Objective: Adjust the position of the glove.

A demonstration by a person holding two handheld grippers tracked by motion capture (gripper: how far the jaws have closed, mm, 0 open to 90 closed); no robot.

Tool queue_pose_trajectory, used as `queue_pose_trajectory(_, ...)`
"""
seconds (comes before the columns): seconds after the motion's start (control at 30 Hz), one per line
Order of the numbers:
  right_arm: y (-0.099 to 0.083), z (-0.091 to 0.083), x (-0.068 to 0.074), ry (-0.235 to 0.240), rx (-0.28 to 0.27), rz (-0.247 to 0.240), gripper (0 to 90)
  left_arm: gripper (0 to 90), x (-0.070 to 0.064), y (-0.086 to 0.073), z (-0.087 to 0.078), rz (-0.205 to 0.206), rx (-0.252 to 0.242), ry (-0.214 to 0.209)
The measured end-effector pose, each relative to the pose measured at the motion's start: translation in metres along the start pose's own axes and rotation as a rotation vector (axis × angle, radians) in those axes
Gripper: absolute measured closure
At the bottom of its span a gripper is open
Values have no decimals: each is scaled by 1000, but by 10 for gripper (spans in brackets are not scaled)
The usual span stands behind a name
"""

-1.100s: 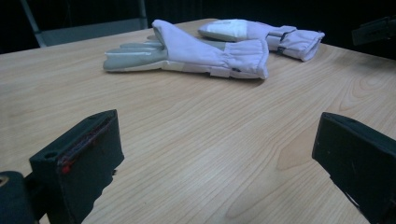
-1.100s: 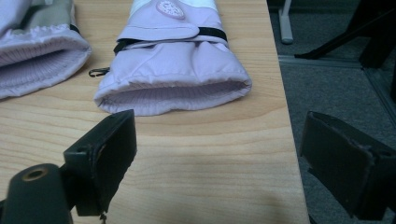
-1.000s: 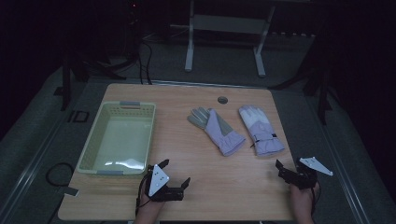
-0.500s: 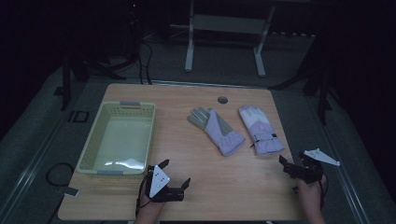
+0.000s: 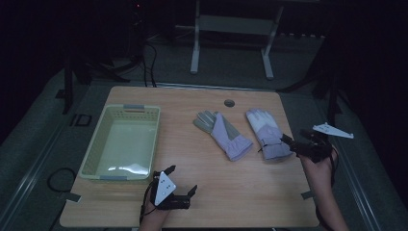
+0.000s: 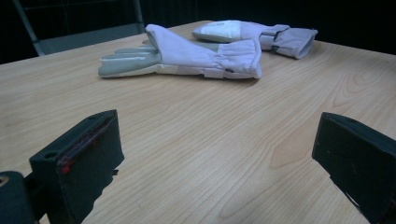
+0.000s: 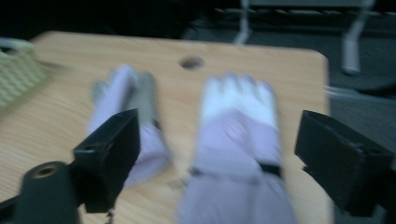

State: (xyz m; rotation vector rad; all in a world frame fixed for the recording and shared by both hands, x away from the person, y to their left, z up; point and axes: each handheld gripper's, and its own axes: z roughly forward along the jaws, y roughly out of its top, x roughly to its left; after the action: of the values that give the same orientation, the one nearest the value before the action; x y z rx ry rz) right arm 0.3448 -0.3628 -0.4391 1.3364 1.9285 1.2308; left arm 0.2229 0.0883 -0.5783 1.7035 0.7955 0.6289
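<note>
The right gripper (image 5: 294, 143) is held with its jaws spread wide, nothing pinched between them, right at the cuff end of the right-hand glove (image 5: 266, 134). In the right gripper view that glove (image 7: 238, 144) is framed between the two black jaws, cuff nearest and fingers pointing away, though it's all pretty blurred there. The left gripper (image 5: 182, 183) is kept low near the front edge of the table (image 5: 250, 187), jaws also spread apart with only bare wood seen between them in the left gripper view.

Moving outward, a second glove (image 5: 223, 134) is laid just beside the first one, angled, grey palm side partly shown, well apart from the left gripper. In the left gripper view both gloves are seen lying flat farther off, the nearer one (image 6: 187, 58) in front of the other (image 6: 259, 33). A pale green basket (image 5: 97, 144) is placed on the table's left part, and a small round hole (image 5: 229, 103) is seen near the far edge.
</note>
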Motion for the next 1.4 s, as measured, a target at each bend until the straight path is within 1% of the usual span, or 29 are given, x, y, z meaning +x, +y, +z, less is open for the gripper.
queue_pose_trajectory(0.03, 5, 4, 3, 21, -1, -13, 136, 18, 0, 0, 0, -1, -2, 0)
queue_pose_trajectory(0.1, 14, 14, 11, 22, 7, -44, 139, 18, 1, 0, 0, -4, -2, -1)
queue_pose_trajectory(0.13, 18, 20, 14, 36, 15, -62, 140, 18, 1, 0, 0, -6, -2, -3)
queue_pose_trajectory(0.17, 22, 26, 17, 38, 19, -74, 153, 18, 1, 0, -1, -7, -3, -4)
queue_pose_trajectory(0.2, 26, 31, 20, 56, 23, -90, 177, 18, 1, 0, -1, -8, -4, -4)
queue_pose_trajectory(0.27, 33, 43, 27, 70, 38, -121, 184, 18, 1, 0, -1, -6, -4, -4)
queue_pose_trajectory(0.3, 36, 49, 31, 88, 41, -135, 194, 18, 1, 0, -1, -6, -3, -4)
queue_pose_trajectory(0.43, 45, 72, 45, 136, 59, -170, 216, 18, 1, 0, 0, -7, -1, -4)
queue_pose_trajectory(0.47, 45, 72, 45, 136, 59, -170, 216, 18, 1, 0, -1, -8, 0, -5)
queue_pose_trajectory(0.53, 48, 88, 55, 158, 80, -190, 224, 18, 2, 0, 0, -9, -1, -6)
queue_pose_trajectory(0.57, 48, 88, 55, 158, 80, -190, 224, 18, 2, 0, 0, -10, -1, -7)
queue_pose_trajectory(0.6, 48, 93, 58, 168, 89, -197, 228, 18, 2, 0, 0, -11, -1, -8)
queue_pose_trajectory(0.63, 48, 102, 63, 191, 109, -208, 232, 18, 2, 0, 0, -12, -1, -9)
queue_pose_trajectory(0.67, 48, 102, 63, 191, 109, -208, 232, 18, 2, 0, 0, -13, -1, -11)
queue_pose_trajectory(0.7, 47, 107, 65, 201, 122, -217, 237, 18, 2, 0, 0, -15, 1, -12)
queue_pose_trajectory(0.73, 46, 117, 69, 227, 145, -224, 237, 18, 2, 0, 0, -16, 1, -13)
queue_pose_trajectory(0.77, 45, 121, 71, 236, 160, -233, 238, 18, 2, 0, 0, -17, 2, -13)
queue_pose_trajectory(0.83, 44, 125, 73, 232, 172, -238, 238, 18, 2, 0, 0, -17, 0, -11)
queue_pose_trajectory(0.9, 41, 134, 77, 244, 203, -256, 238, 19, 2, 0, 0, -16, 0, -12)
queue_pose_trajectory(0.93, 40, 138, 79, 232, 217, -264, 241, 18, 2, 0, 0, -16, 0, -12)
queue_pose_trajectory(1.0, 37, 149, 83, 232, 240, -264, 257, 18, 2, 0, 0, -17, 1, -13)
queue_pose_trajectory(1.03, 37, 149, 83, 232, 240, -264, 257, 18, 2, 0, 0, -17, 0, -13)
queue_pose_trajectory(1.1, 36, 160, 87, 253, 260, -260, 257, 18, 3, 0, 0, -21, -1, -14)
queue_pose_trajectory(1.13, 36, 160, 87, 253, 260, -260, 257, 18, 3, 0, 0, -23, -2, -14)
queue_pose_trajectory(1.17, 35, 167, 89, 273, 276, -260, 257, 18, 3, 0, 0, -26, -2, -15)
queue_pose_trajectory(1.23, 35, 170, 91, 271, 279, -261, 264, 19, 3, 0, 0, -26, -1, -16)
queue_pose_trajectory(1.3, 34, 177, 93, 283, 295, -265, 277, 19, 3, 0, 0, -22, -1, -17)
queue_pose_trajectory(1.33, 32, 184, 94, 279, 314, -272, 291, 18, 3, 0, 0, -20, 1, -18)
queue_pose_trajectory(1.4, 31, 187, 95, 284, 323, -272, 292, 18, 3, 0, 0, -20, 1, -18)
